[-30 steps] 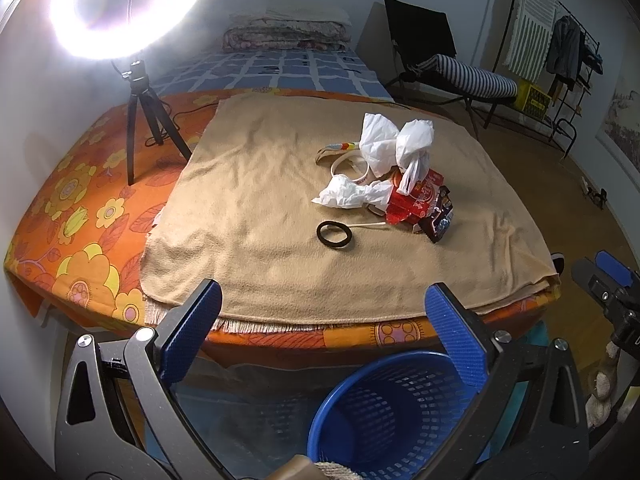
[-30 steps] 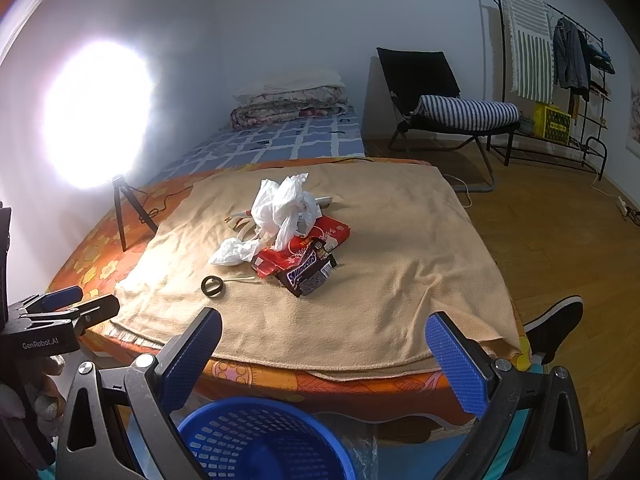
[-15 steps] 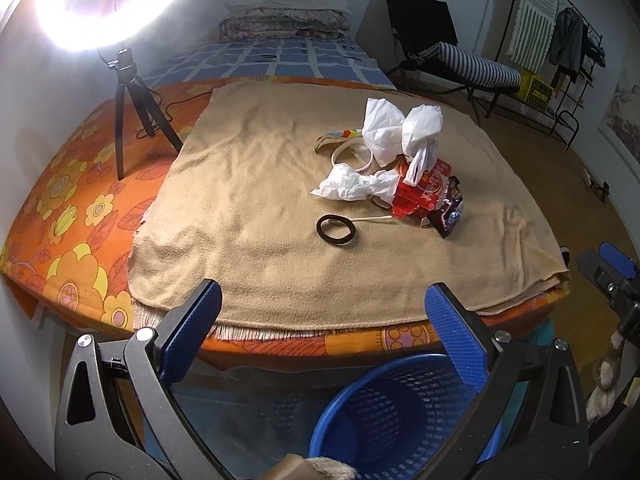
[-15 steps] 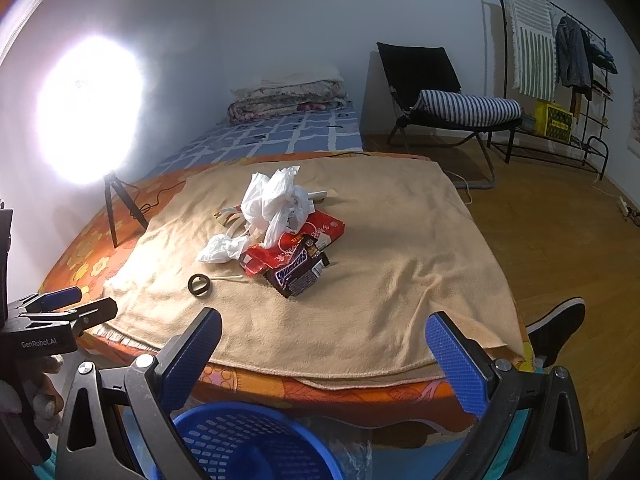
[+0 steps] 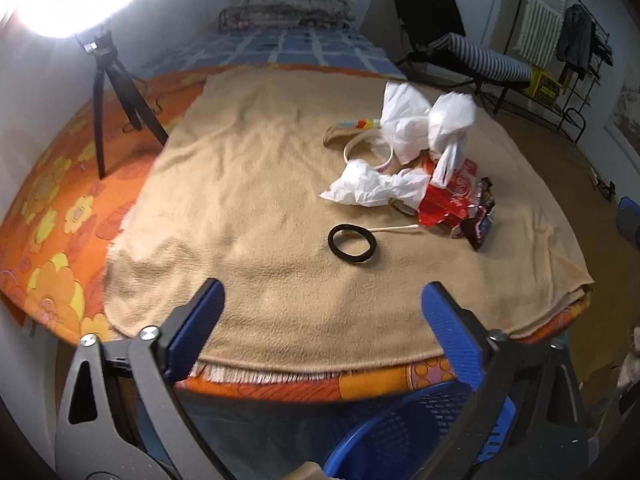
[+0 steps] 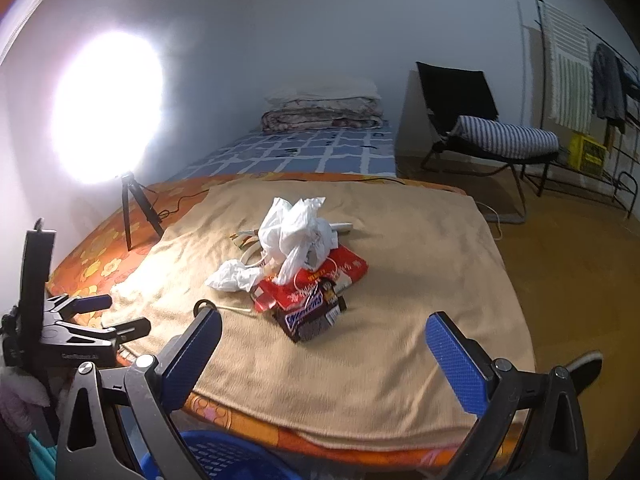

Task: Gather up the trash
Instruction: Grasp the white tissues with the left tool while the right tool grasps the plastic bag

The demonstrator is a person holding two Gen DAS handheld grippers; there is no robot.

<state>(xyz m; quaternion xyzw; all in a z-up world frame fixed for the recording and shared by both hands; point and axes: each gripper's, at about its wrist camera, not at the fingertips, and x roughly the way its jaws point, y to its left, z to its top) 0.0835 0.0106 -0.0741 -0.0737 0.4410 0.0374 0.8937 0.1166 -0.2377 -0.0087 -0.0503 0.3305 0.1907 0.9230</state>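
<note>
A trash pile lies on the tan blanket (image 5: 260,184): a white plastic bag (image 5: 424,124) (image 6: 296,232), crumpled white tissue (image 5: 372,188) (image 6: 232,276), a red wrapper (image 5: 448,200) (image 6: 316,280) and a dark candy wrapper (image 5: 478,220) (image 6: 312,316). A black ring (image 5: 353,242) and a thin stick (image 5: 396,229) lie in front of it. My left gripper (image 5: 322,316) is open and empty over the bed's near edge. My right gripper (image 6: 322,344) is open and empty, just short of the candy wrapper. A blue basket (image 5: 404,436) (image 6: 224,456) stands below both.
A ring light on a black tripod (image 5: 108,92) stands on the orange floral sheet (image 5: 56,216) at the left. A black chair with a striped cushion (image 6: 480,136) and a clothes rack (image 6: 580,92) stand at the right on the wooden floor. My left gripper shows in the right wrist view (image 6: 80,328).
Both grippers have moved forward toward the bed; the pile is larger and nearer in both views. The basket has slid lower in both views. Both jaws stay open.
</note>
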